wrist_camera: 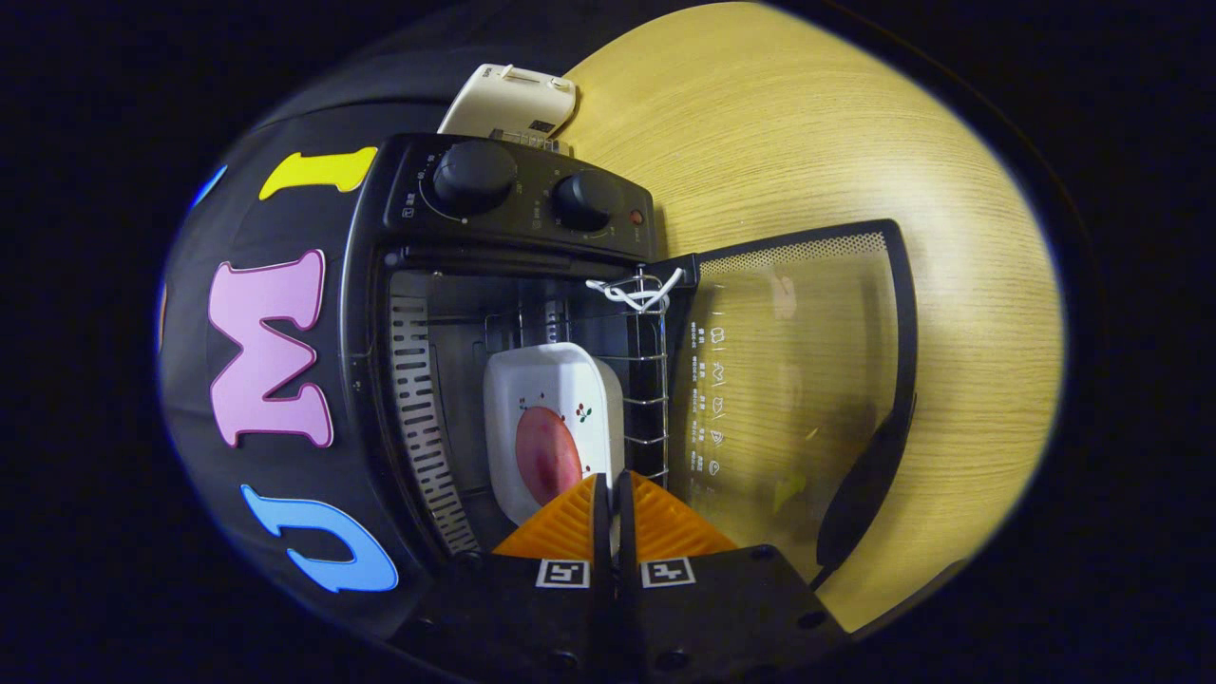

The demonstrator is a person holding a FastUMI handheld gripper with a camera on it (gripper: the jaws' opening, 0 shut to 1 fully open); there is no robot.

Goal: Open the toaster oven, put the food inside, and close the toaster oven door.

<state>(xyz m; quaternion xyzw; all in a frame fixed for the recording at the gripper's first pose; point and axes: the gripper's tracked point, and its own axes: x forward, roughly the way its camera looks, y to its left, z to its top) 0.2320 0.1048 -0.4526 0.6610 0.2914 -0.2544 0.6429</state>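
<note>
Gripper (613, 489): the two orange fingers (560, 527) stand nearly together with only a thin slit between them. They appear to pinch the near rim of the white dish (551, 389), though the contact itself is hard to make out.

The dish, carrying a round reddish piece of food (546, 454), sits inside the toaster oven (513, 285) on the wire rack (646, 380), just ahead of the fingertips and extending beyond them into the cavity.

The glass door (798, 380) hangs fully open beside the cavity, its dark handle (860, 484) at its outer edge. A white cord (632, 293) is looped on the rack's upper corner.

Further off, two black knobs (475, 176) sit on the control panel. Beyond the oven, a cream-coloured device (508, 100) rests on the wooden table (807, 123).
</note>
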